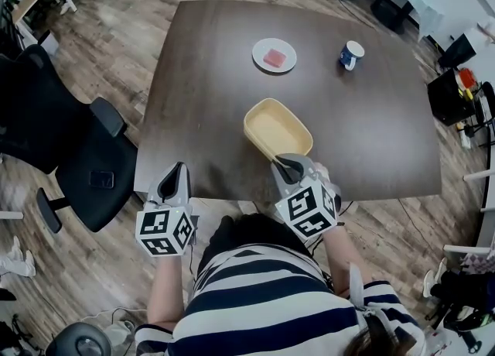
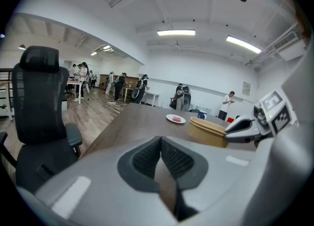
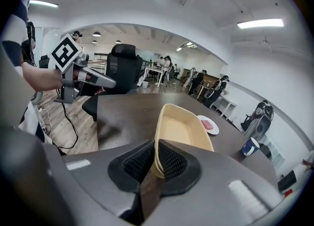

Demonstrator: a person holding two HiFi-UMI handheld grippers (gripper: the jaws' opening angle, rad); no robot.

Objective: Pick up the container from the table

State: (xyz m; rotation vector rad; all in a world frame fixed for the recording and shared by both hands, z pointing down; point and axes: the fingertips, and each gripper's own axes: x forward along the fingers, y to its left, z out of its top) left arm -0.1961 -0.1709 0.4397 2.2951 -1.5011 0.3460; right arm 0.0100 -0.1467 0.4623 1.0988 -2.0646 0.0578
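A pale yellow oblong container (image 1: pixel 277 129) lies on the dark table (image 1: pixel 201 83) near its front edge. My right gripper (image 1: pixel 288 165) is shut on the container's near rim; in the right gripper view the rim (image 3: pixel 158 163) sits pinched between the two black pads. The container (image 3: pixel 180 127) stretches away from the jaws over the tabletop. My left gripper (image 1: pixel 175 179) hovers at the table's front edge, left of the container, its pads (image 2: pixel 147 160) pressed together on nothing. From the left gripper view the container (image 2: pixel 208 130) shows to the right with the right gripper (image 2: pixel 240 125) on it.
A white plate (image 1: pixel 274 56) with a pink piece and a blue-and-white mug (image 1: pixel 351 55) stand at the far side of the table. A black office chair (image 1: pixel 73 153) stands left of the table. People and desks fill the room beyond.
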